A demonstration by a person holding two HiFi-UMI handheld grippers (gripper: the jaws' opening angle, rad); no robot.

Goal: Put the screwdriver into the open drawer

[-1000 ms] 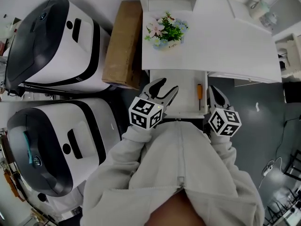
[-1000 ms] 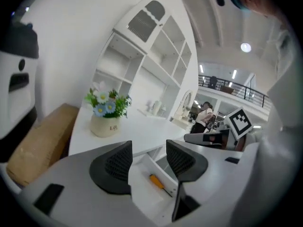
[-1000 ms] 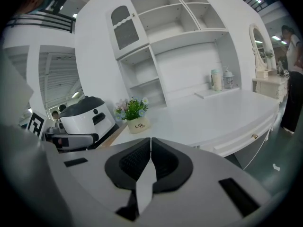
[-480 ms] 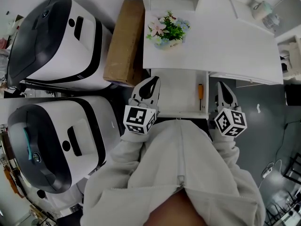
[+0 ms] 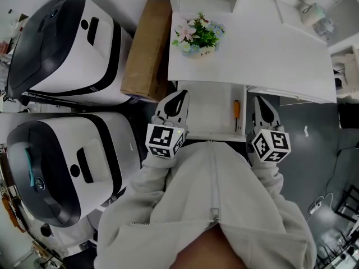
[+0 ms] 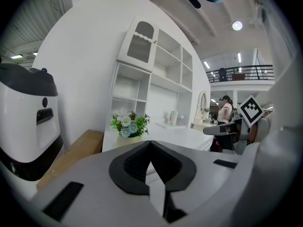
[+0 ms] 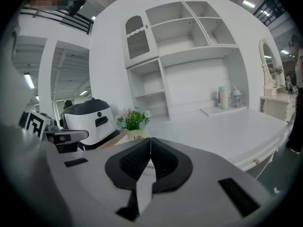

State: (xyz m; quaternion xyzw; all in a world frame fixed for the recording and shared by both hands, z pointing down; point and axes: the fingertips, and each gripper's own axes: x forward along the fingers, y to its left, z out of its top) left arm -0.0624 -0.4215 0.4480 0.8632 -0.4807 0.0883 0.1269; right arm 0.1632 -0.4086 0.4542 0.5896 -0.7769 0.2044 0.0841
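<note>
Where the white table (image 5: 269, 49) has its drawer (image 5: 210, 114) pulled out toward the person, the head view shows the screwdriver (image 5: 236, 112) lying inside that drawer along its right side, orange handle pointing away from the person. The left claw (image 5: 182, 93) hovers at the drawer's left edge. The right claw (image 5: 259, 98) hovers just beside its right edge, near the screwdriver but apart from it. A pot of flowers (image 5: 199, 35) stands on the table behind the drawer, a cardboard box (image 5: 147, 49) lies left of the table, and two white-and-black machines (image 5: 61, 49) sit farther left.

Seen in the left gripper view, the left claw's jaws have just been closing and now meet tip to tip with nothing between them. Beyond them are the flowers, the box and a white shelf unit (image 6: 156, 74).

Seen in the right gripper view, the right claw's jaws are likewise pressed together and hold nothing. The flowers stand ahead to the left, and two bottles (image 7: 227, 98) stand at the back of the table.
</note>
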